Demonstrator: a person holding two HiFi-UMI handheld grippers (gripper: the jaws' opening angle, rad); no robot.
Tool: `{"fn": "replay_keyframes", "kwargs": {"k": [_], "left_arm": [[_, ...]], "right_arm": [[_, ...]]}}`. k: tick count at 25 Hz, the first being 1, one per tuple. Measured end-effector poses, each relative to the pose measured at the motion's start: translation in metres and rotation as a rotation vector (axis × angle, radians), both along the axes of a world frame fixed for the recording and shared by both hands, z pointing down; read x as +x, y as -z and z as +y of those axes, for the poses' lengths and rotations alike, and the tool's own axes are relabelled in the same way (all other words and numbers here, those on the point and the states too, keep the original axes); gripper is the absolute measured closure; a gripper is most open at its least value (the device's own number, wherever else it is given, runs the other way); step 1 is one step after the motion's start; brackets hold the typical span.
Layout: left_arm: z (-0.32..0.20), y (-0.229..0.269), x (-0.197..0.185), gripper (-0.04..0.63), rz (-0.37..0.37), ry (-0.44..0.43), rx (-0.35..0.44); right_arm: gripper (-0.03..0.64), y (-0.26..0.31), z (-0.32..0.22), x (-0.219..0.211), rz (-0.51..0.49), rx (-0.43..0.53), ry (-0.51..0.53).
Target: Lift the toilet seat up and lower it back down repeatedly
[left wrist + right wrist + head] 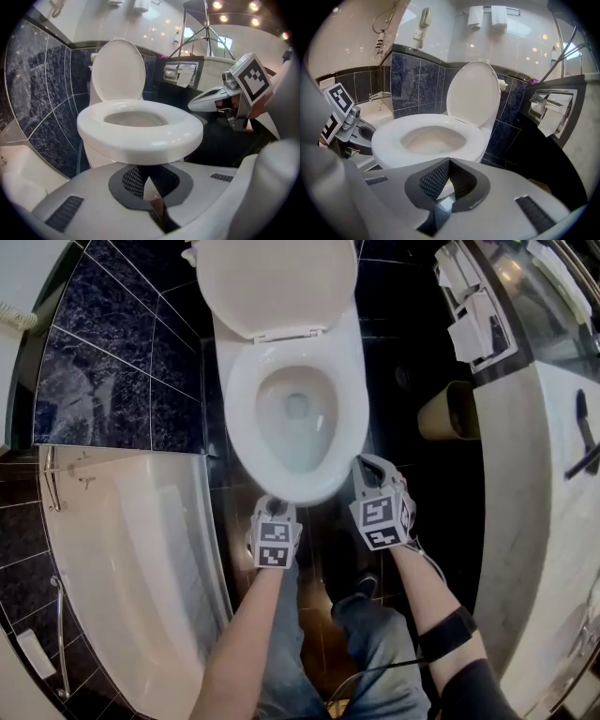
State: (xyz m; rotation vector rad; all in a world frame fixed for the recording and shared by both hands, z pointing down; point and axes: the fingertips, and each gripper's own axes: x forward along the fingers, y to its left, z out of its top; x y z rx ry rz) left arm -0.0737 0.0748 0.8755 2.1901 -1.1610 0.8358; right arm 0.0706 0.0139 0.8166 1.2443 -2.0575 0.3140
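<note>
The white toilet has its seat [242,418] lying down on the bowl and its lid [277,282] standing up against the tank. My left gripper [273,505] sits just below the front rim of the seat, shut with nothing between its pads. My right gripper [364,465] is at the seat's front right edge, also shut and empty. In the left gripper view the seat [140,133] fills the middle just beyond the closed left gripper [150,180]. In the right gripper view the seat [393,138] lies just past the closed right gripper [446,174].
A white bathtub [122,559] runs along the left. At the right are a marble counter [553,474], a toilet-paper holder [473,315] and a tan bin [448,411]. The person's legs and a shoe [366,585] stand on the dark floor.
</note>
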Motion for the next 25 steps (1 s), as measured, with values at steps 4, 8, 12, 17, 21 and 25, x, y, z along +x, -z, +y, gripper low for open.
{"fn": "replay_keyframes", "kwargs": {"k": [4,8,12,17,21,25], "left_arm": [[0.009,-0.020,-0.003,0.609,-0.030,0.018,-0.059],[0.024,-0.039,-0.006,0.609,-0.063,0.033,-0.119],[0.042,-0.049,-0.013,0.607,-0.074,0.044,-0.142],[0.030,-0.020,-0.015,0.607,-0.057,0.045,-0.050],[0.007,0.047,-0.018,0.607,-0.032,0.061,0.017],[-0.008,0.142,-0.023,0.607,-0.016,0.084,0.078]], "right_arm": [[0.600,-0.009,0.006,0.001,0.001,-0.015,-0.004],[0.599,-0.013,0.005,0.002,0.000,-0.015,-0.003],[0.599,-0.018,0.007,0.002,-0.003,-0.023,-0.003],[0.598,-0.008,0.009,0.003,-0.006,-0.030,-0.006],[0.598,0.035,0.010,-0.001,-0.024,-0.031,-0.010],[0.598,0.111,0.011,-0.002,-0.079,-0.029,-0.035]]}}
